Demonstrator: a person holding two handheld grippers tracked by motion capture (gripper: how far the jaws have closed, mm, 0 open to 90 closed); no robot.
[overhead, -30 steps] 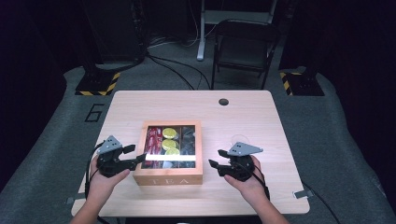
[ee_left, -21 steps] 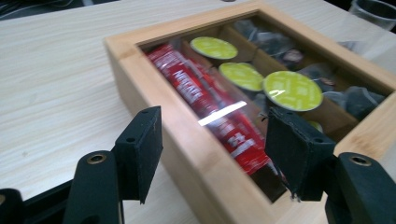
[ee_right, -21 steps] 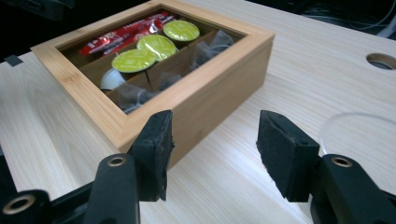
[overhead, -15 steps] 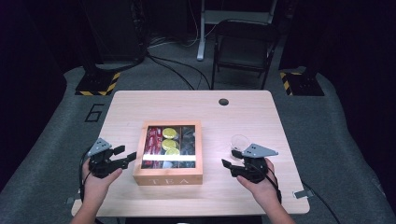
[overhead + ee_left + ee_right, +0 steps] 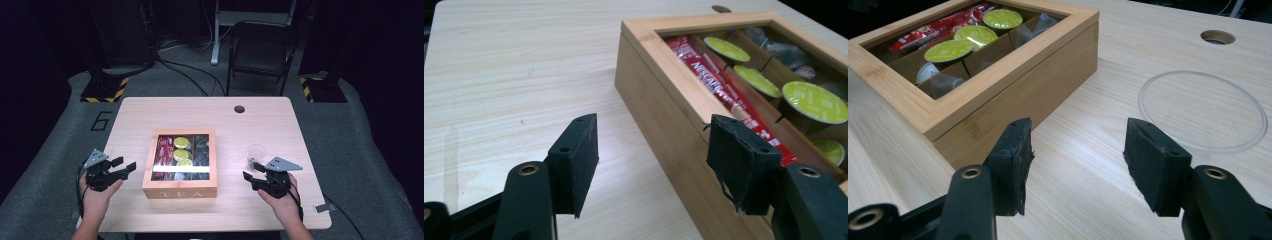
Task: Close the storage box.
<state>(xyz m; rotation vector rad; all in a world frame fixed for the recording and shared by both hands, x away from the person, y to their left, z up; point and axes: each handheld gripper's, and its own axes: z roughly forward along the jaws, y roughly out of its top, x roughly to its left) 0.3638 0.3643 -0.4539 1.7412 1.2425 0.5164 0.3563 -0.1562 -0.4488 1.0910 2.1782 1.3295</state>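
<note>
Your left gripper (image 5: 121,168) sits at the table's (image 5: 280,130) near left edge with its jaws spread and nothing between them, aimed at the side of the wooden tea box (image 5: 180,186). Your right gripper (image 5: 252,172) is held near the front right, jaws likewise apart and empty. The box lies between your hands, its window lid showing red sachets (image 5: 162,150) and green-topped capsules (image 5: 181,143). A clear cup (image 5: 256,152) stands just beyond your right gripper. Farther off, a round hole (image 5: 239,109) marks the tabletop.
</note>
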